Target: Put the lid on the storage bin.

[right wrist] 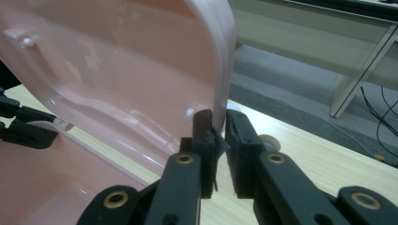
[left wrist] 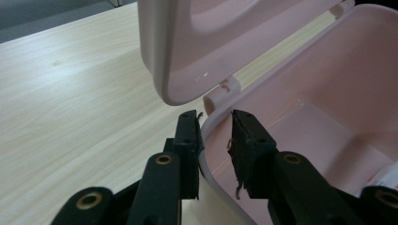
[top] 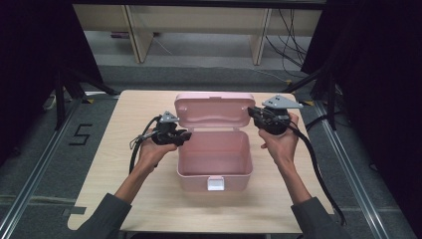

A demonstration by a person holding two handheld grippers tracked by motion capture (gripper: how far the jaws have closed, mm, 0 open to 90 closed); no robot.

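On the pale wooden table point(top: 149, 199) a pink plastic lidded box point(top: 214, 169) stands empty, its lid point(top: 213, 110) upright. The left gripper point(left wrist: 215, 140) straddles the box's wall, jaws slightly apart; the right gripper point(right wrist: 219, 140) pinches the lid's edge. Opening looks complete, or closing not yet begun.

From above, the person's forearms run off the near edge, and the table point(top: 124, 199) loses its near edge there too. The pink box point(top: 214, 159) hides the tips of the left hand-held gripper point(top: 185, 135) at its left wall. The open lid point(top: 214, 110) is cut off by the top edge in both gripper views. Whether the right hand-held gripper point(right wrist: 219, 126) actually presses the lid's edge is hard to tell.
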